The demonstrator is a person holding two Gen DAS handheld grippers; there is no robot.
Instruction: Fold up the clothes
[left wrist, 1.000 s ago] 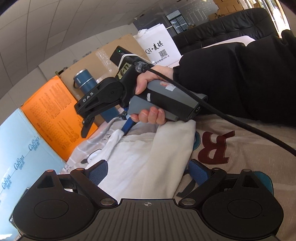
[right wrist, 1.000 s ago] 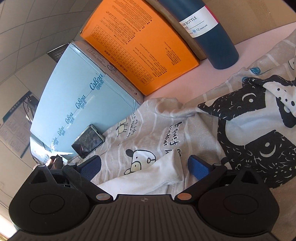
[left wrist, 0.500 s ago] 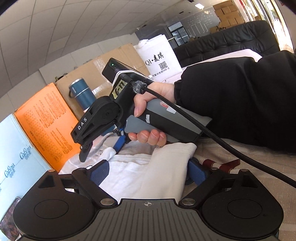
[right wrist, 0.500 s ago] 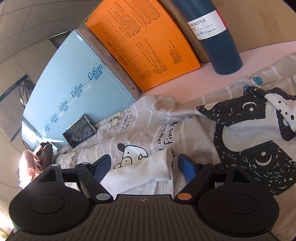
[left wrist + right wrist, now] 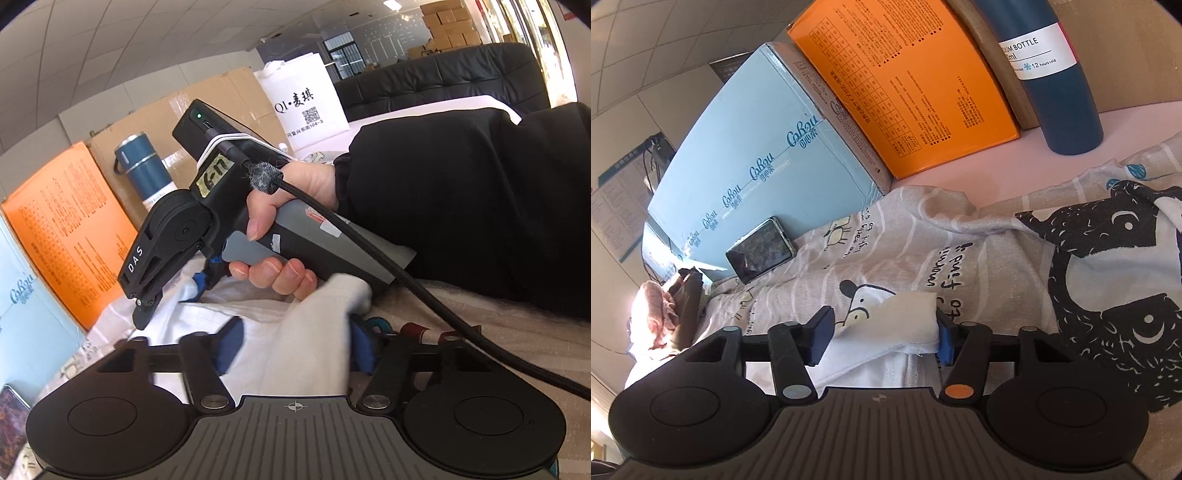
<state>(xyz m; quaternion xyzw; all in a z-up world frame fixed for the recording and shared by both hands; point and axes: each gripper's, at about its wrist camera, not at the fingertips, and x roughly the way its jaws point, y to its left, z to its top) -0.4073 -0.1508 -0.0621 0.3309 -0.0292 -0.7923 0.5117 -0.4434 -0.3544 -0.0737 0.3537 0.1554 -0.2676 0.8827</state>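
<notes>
Evidently the folding has barely begun: the white cotton garment (image 5: 295,332) lies rumpled on a grey cartoon-printed sheet (image 5: 894,258) over the pale tabletop (image 5: 1015,177), with no neat fold visible. Both grippers are only taking hold. The left gripper (image 5: 293,341) is closing its blue-padded fingers (image 5: 231,341) around a bunched white edge; whether the pads already pinch is unclear through blur. The right gripper (image 5: 884,332) is likewise closing on a white corner (image 5: 908,325), one pad touching cloth, the other apart. Lifting, laying over and smoothing all remain. A dark blue flask (image 5: 1060,85) and orange box (image 5: 905,81) stand beyond.
</notes>
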